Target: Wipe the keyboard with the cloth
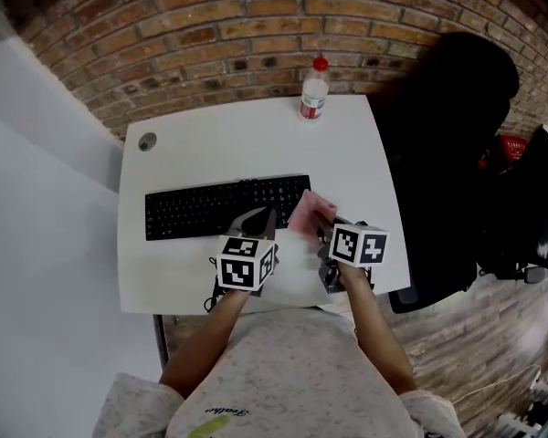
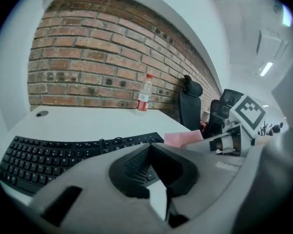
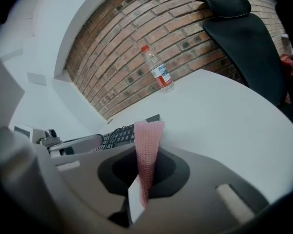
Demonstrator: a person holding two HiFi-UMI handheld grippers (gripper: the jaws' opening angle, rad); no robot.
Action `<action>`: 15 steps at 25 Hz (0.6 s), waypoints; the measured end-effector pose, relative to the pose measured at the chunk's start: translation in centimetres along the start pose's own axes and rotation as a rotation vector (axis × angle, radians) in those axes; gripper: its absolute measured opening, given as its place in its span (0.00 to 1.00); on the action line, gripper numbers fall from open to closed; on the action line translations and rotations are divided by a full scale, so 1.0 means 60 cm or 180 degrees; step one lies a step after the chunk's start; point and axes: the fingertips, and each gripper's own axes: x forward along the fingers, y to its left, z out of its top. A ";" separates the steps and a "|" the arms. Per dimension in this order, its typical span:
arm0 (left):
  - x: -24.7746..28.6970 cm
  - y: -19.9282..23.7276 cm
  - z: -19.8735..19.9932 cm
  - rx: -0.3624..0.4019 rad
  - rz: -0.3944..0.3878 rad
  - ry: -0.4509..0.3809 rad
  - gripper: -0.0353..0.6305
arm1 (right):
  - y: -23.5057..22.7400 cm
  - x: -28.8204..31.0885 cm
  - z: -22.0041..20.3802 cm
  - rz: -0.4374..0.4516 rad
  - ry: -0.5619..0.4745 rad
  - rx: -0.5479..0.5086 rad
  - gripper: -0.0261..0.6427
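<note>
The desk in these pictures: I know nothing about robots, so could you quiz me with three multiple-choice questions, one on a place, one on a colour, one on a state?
1. Where on the desk does the bottle stand?
A. at its near edge
B. at its far edge, by the brick wall
C. at its left edge

2. What colour is the cloth?
A. blue
B. pink
C. green

3. How is the right gripper?
A. open and empty
B. shut on the bottle
C. shut on the cloth

Answers:
1 B: the head view shows the bottle at the far edge, next to the bricks.
2 B: both gripper views show it pink.
3 C: the right gripper view shows the cloth pinched between its jaws.
</note>
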 end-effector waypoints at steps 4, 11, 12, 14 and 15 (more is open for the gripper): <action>0.000 -0.006 0.009 -0.0017 0.0034 -0.0046 0.04 | -0.002 -0.014 0.014 0.0036 -0.0032 -0.0058 0.07; -0.024 0.009 0.028 -0.0133 0.0083 -0.0155 0.04 | 0.048 -0.028 0.053 0.0222 -0.0187 -0.0318 0.07; -0.031 0.017 0.033 -0.0139 0.0111 -0.0180 0.04 | 0.060 -0.027 0.060 0.0255 -0.0211 -0.0377 0.07; -0.047 0.036 0.043 -0.0163 0.0165 -0.0233 0.04 | 0.086 -0.023 0.072 0.0306 -0.0250 -0.0530 0.07; -0.055 0.045 0.048 -0.0177 0.0187 -0.0258 0.04 | 0.100 -0.021 0.077 0.0323 -0.0270 -0.0613 0.07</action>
